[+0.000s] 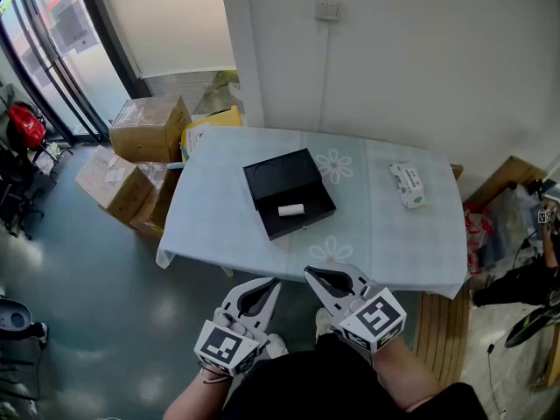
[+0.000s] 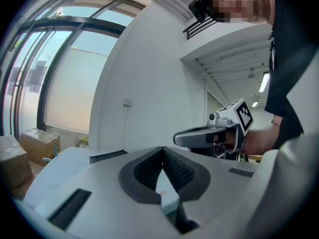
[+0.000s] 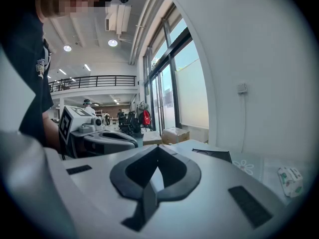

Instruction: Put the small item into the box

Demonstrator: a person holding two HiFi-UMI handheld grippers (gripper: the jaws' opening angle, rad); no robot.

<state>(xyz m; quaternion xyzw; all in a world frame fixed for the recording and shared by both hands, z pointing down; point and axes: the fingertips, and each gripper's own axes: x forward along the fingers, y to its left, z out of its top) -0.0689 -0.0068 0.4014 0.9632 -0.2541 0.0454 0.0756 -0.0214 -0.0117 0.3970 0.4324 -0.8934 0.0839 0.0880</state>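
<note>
- Small white item point(image 1: 290, 209), a short pale cylinder, lies on the nearer half of a flat black box point(image 1: 273, 171) at the centre of the head view. It looks to be inside the box already, though I cannot tell whether that half is the tray or a folded-back lid.
- The box sits at an angle near the middle of a table point(image 1: 385, 239) covered with a pale blue cloth printed with flowers. Placed there, it is probably easy to reach from the near edge.
- A wrapped tissue pack point(image 1: 408, 185) lies well apart from the box, toward the right of the frame. It seems to play no part in the task.
- The left claw point(image 1: 267, 287) is at the bottom centre, short of the table's near edge. Its jaws meet at the tips and hold nothing. Only a sliver of tablecloth shows through the gap behind the tips.
- The right claw point(image 1: 319, 276) is just beside it, also closed and empty.
- Both claws are drawn in close to the person's body and point toward the table. This looks like a resting pose with nothing left to carry.
- Cardboard cartons point(image 1: 149, 128) are stacked on the floor at the upper left, beside tall windows.
</note>
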